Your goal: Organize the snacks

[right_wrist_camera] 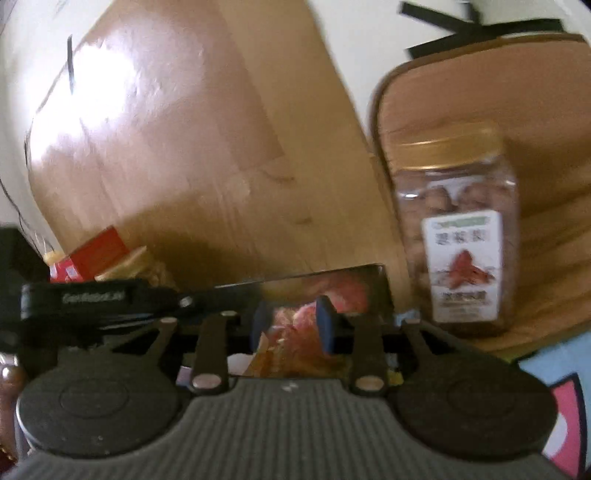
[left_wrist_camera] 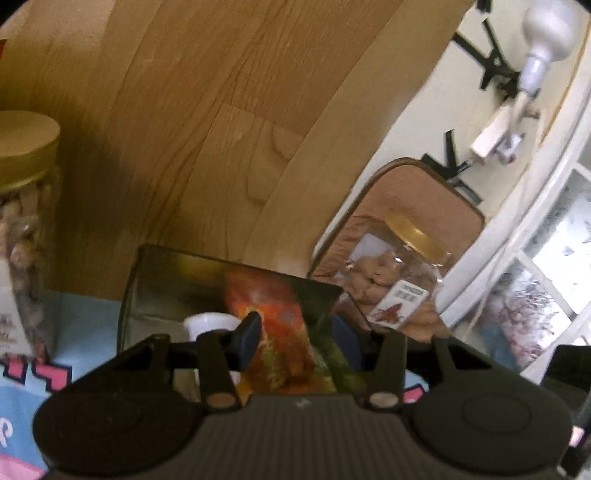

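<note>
Looking across the wooden tabletop (left_wrist_camera: 207, 122), we see its far right edge meet a pale wall (left_wrist_camera: 436, 122), bare wood between. Both our left gripper (left_wrist_camera: 291, 332) and right gripper (right_wrist_camera: 291, 325) clench the dark snack packet (left_wrist_camera: 207, 280) near us; a gold-lidded jar (right_wrist_camera: 458, 229) stands right on a tan cushion (right_wrist_camera: 546, 110).

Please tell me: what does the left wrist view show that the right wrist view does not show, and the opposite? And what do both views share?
Only the left wrist view shows a lamp near the wall, a window, and a close gold-lidded jar at the left edge. Only the right wrist view shows a red box at the left and the label of the jar on the cushion well enough to make out its red picture. Both share the wooden board, the brown cushion with a jar on it, and the dark snack packet in front of the tongs.
</note>
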